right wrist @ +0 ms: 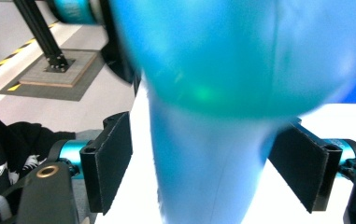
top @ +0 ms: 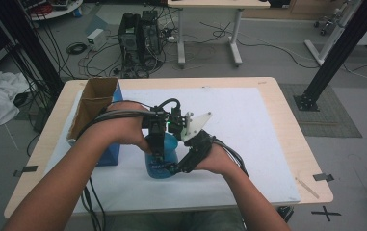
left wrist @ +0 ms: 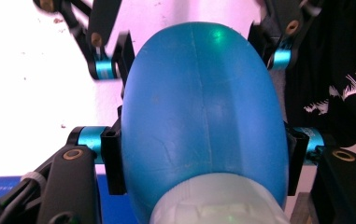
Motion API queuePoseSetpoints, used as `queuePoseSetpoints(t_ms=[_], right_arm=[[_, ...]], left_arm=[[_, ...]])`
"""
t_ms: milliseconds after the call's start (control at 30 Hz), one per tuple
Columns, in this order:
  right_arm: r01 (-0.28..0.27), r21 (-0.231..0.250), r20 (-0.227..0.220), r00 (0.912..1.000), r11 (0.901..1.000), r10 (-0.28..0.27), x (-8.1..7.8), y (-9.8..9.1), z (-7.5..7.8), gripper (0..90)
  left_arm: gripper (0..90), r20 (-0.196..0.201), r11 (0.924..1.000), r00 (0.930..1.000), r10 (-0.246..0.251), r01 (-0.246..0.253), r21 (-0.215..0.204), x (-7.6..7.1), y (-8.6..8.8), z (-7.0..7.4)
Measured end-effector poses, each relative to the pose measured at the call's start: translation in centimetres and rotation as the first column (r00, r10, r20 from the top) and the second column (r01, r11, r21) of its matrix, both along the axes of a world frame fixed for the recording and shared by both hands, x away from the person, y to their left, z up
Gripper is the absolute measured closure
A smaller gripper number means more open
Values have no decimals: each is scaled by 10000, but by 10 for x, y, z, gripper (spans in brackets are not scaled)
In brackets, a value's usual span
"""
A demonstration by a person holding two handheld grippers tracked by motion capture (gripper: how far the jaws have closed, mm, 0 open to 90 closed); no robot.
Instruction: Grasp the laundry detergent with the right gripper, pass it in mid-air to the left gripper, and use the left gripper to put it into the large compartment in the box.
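Oddly, blue bottle (top: 161, 159) (label unreadable) between left tongs (left wrist: 203, 158).

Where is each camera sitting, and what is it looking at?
High view: above the table, looking down; both forearms, left gripper, right gripper.
Left gripper view: on that gripper, its jaws clamping the blue plastic bottle.
Right gripper view: on that gripper, jaws apart beside the bottle's neck.
All share the bottle.

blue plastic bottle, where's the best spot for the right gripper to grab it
Probably the narrow neck of the blue plastic bottle, pads closing from both sides: it already sits between the right gripper's open pads, and the bulging body above is far wider.
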State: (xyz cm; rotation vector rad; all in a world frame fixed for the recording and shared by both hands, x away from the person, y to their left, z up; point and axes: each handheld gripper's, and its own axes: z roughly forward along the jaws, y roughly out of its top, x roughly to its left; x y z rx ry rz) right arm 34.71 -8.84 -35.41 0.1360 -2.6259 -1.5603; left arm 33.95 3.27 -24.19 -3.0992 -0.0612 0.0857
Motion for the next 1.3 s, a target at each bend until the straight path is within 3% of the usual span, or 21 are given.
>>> queuePoseSetpoints(t_ms=[33,67,100,167,467,600,667,700,733,767,1000,1200,1300], right_arm=[[37,105,-17,10000,9999,-37,0,-1,1,221],[-524,730,949,9945,9960,454,8,1,2,215],[-192,246,446,9988,9995,181,4,-5,5,176],[-27,115,488,9988,9999,21,5,-9,9,141],[211,-698,575,9982,9973,-171,2,-24,24,133],[254,-1098,862,9961,9936,-160,3,-28,29,124],[306,-1313,769,9968,9909,-206,2,-32,33,124],[273,-1320,745,9971,9909,-176,3,-34,33,124],[-21,-979,1318,9912,9952,151,8,-32,33,124],[-20,-1079,1459,9891,9942,178,9,-33,34,124],[-54,-1513,1440,9892,9885,274,8,-37,37,124],[126,-1722,1251,9921,9850,92,8,-39,36,124],[39,-1795,1314,9911,9838,201,9,-39,36,124]], left_arm=[[376,-79,9988,9988,474,-475,-134,-2,2,0],[376,234,9997,9995,194,-191,-152,1,3,3],[376,267,9994,9992,293,-288,-178,1,4,4],[376,327,9991,9986,407,-403,-137,4,8,9],[376,426,9937,9929,1108,-1101,-187,11,23,28],[376,429,9867,9860,1613,-1603,-260,16,31,42],[376,412,9834,9829,1794,-1781,-341,18,35,48],[376,409,9803,9798,1956,-1942,-358,20,38,52],[376,396,9771,9767,2110,-2096,-368,21,39,55],[376,428,9754,9749,2184,-2168,-399,23,42,58],[375,596,9466,9453,3207,-3178,-533,35,57,78],[375,486,9098,9094,4130,-4095,-677,41,71,95],[375,514,8993,8989,4352,-4311,-739,42,78,103]])
